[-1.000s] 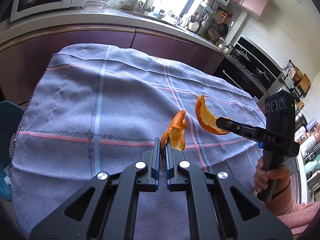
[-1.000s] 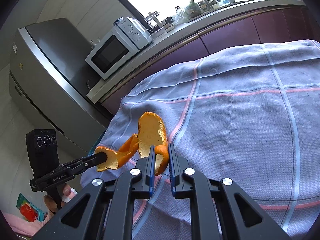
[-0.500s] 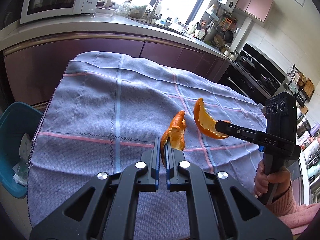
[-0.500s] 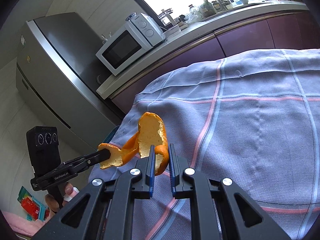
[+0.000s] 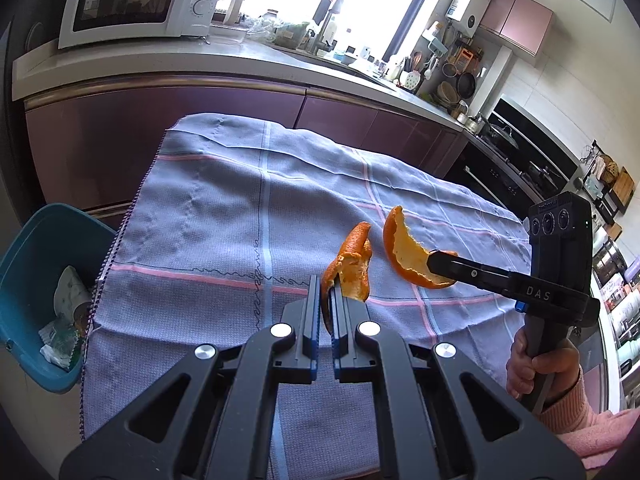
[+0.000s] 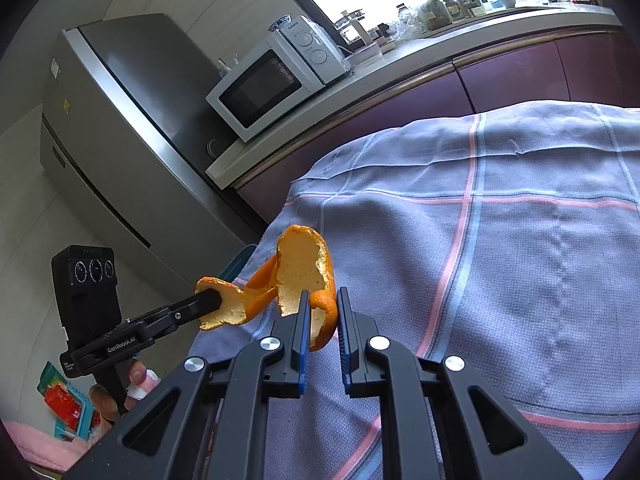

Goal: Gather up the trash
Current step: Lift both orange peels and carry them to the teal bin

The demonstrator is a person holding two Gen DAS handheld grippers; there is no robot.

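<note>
Both grippers clamped on orange peel, left gripper (image 5: 327,292) on one peel (image 5: 351,268), right gripper (image 6: 322,312) on another (image 6: 304,272), above the desk; teal bin (image 5: 24,248) lies left, nearer the left hand.

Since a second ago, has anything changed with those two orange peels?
Both tongs have carried their peels toward the blue bin beside the table; it was barely visible a second ago and now shows with paper trash inside. Unchanged: the left tongs stay clamped on one orange peel, the right tongs on the other peel, both above the checked cloth.
</note>
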